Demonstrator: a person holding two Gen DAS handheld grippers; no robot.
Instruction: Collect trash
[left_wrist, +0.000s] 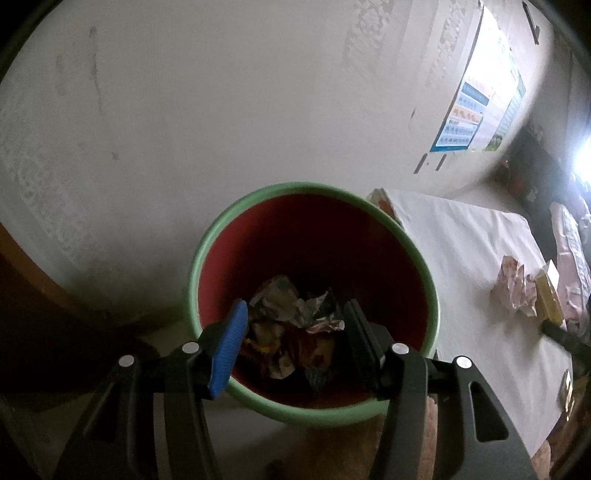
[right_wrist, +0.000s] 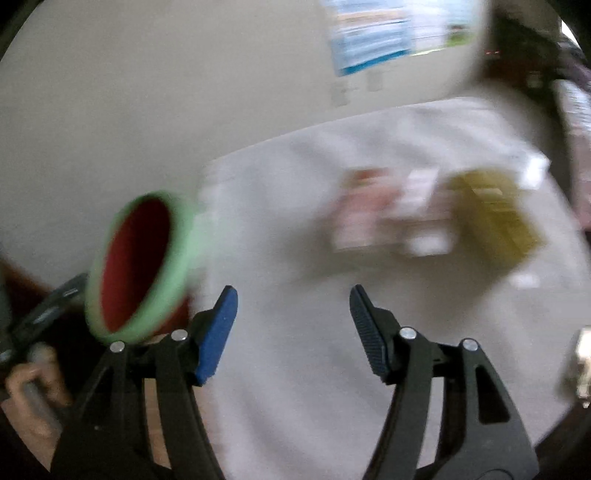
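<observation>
Left gripper (left_wrist: 293, 334) hangs over the mouth of the bin (left_wrist: 424, 266), green rim, red inside, fingers spread wide and holding nothing; blue pad (left_wrist: 227, 349) at the bin's left rim, dark pad (left_wrist: 360, 341) toward its right. Crumpled wrappers and paper (left_wrist: 295, 321) lie piled in the bin's bottom. The bin stands just beside the left edge of a white-covered table (left_wrist: 461, 258). On the table, well right of the bin, a crumpled pinkish paper wad (left_wrist: 515, 288) touches a yellow box (left_wrist: 550, 299). Right wrist view is motion-blurred: right gripper (right_wrist: 293, 314) spread apart, empty, above the table (right_wrist: 295, 369), bin (right_wrist: 181, 258) to its left, pinkish wad (right_wrist: 369, 218) and yellow box (right_wrist: 491, 218) ahead of it. Wall poster (left_wrist: 476, 110) above the table.
</observation>
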